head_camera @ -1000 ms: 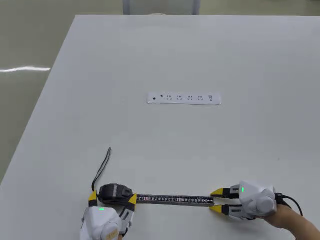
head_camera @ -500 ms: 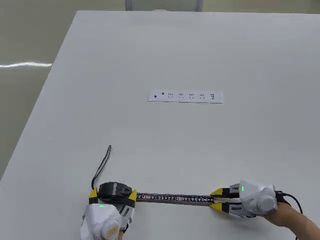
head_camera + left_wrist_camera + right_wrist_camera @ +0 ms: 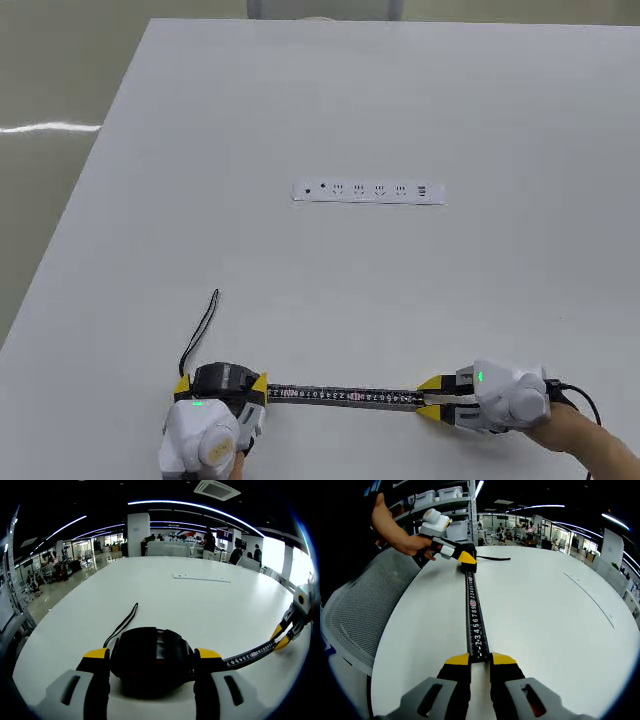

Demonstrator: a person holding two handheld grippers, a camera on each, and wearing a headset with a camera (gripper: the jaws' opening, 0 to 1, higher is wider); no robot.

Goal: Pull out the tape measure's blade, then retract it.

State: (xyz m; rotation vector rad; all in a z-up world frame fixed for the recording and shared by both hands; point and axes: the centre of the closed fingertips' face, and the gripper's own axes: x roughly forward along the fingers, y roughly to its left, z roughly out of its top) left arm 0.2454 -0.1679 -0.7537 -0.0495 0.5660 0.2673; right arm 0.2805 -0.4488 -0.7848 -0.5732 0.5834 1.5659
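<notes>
- The left gripper (image 3: pixel 152 655) clamps the black tape measure (image 3: pixel 150 642) between yellow-tipped jaws, by the desk's (image 3: pixel 200 610) near edge.
- Its blade (image 3: pixel 250 655) runs right to the right gripper (image 3: pixel 281 638).
- A black strap (image 3: pixel 122 625) trails beyond the case; a power strip (image 3: pixel 201 578) lies towards the far edge.

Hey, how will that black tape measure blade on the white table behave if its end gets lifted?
The thin black blade lies flat and straight, so probably springy, sagging if lifted. Pinched in the right gripper, it'd likely snap back once released.
</notes>
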